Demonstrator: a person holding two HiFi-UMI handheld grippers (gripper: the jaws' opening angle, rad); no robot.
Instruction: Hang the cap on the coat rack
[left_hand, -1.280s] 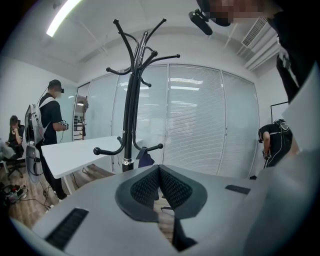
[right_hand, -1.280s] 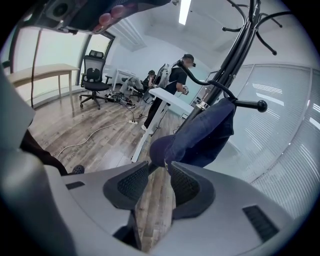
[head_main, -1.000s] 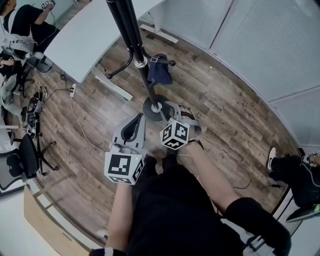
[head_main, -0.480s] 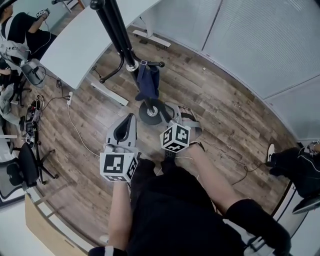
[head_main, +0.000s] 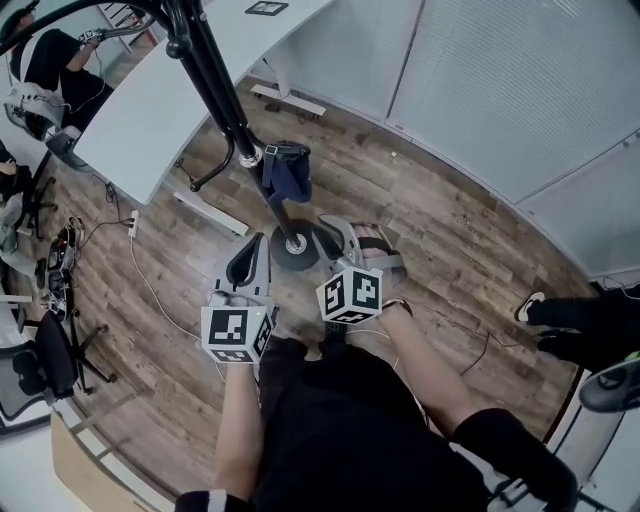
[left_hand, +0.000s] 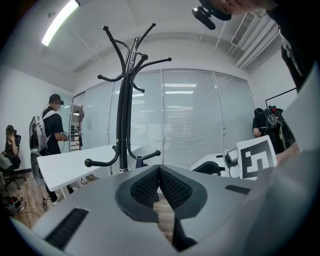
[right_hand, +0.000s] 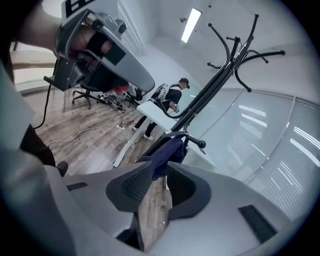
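Cap (head_main: 287, 172) hangs from a low hook of the coat rack (head_main: 215, 80), ahead of both grippers. The nearer right gripper (head_main: 340, 228) is closing empty jaws; the left gripper (head_main: 255, 245) has its jaws pressed together.

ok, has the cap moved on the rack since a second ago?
No. The cap hangs from the same lower hook, beside the coat rack pole; only the camera shifted.
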